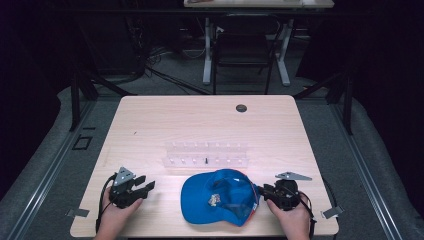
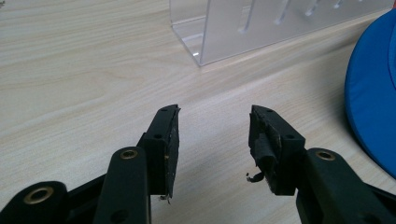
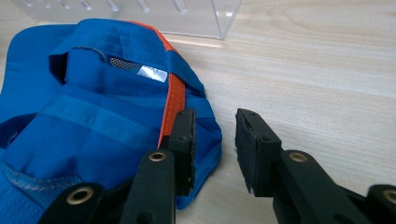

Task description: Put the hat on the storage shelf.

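On the table [image 1: 150,120], both claws gape empty; right claw [image 3: 215,140] touches the cap [image 3: 93,116].

One blue cap [image 1: 220,196] at 6 o'clock; one clear acrylic rack [image 1: 206,154] at centre; two grippers, left [image 1: 146,184] and right [image 1: 260,190]; one table [image 1: 165,120].

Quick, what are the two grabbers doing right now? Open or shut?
Left gripper: open, holding nothing, over bare table.
Right gripper: open, holding nothing, one jaw over the edge of the blue cap.
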Available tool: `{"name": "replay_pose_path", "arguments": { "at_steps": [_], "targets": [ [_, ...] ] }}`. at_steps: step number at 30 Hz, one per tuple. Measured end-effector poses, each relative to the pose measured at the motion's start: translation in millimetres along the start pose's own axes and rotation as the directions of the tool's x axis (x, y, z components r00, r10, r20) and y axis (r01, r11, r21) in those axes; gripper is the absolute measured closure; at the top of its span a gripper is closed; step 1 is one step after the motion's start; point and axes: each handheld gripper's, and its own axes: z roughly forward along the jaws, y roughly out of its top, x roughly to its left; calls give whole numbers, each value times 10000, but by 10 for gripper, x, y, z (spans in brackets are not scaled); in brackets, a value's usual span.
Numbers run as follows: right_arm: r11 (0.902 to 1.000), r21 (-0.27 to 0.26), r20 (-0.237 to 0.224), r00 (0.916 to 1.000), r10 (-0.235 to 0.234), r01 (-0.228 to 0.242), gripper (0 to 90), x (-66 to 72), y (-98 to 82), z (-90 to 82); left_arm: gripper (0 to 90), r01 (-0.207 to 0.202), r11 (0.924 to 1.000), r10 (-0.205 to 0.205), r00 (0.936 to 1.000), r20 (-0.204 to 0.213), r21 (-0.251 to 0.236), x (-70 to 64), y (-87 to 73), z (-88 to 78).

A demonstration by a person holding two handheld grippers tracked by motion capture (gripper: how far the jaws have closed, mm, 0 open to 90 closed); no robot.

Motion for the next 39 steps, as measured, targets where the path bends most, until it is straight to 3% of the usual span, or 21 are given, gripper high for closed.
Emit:
{"name": "replay_pose_path", "arguments": {
  "at_steps": [9,14,24,27,33,39],
  "targets": [
    [9996,222,63,9999,160,-162,679,-8,22,107,534,18,10000,-18,10000,6,75,2,-1,5],
    [9997,238,51,10000,30,-31,680,-3,18,129,535,14,10000,-14,10000,15,93,0,1,7],
    [9949,831,220,9980,-586,565,702,63,-8,219,535,31,9999,-31,10000,-26,97,9,2,4],
    [9945,780,339,9968,-720,692,713,76,-13,227,535,28,9999,-27,10000,-54,143,12,4,1],
    [9826,887,760,9825,-1698,1630,792,173,-22,251,535,22,9999,-21,10000,-75,109,12,6,-3],
    [9824,943,743,9829,-1683,1611,857,176,-25,249,537,41,9999,-40,9999,-99,98,14,6,-4]
  ]
}}
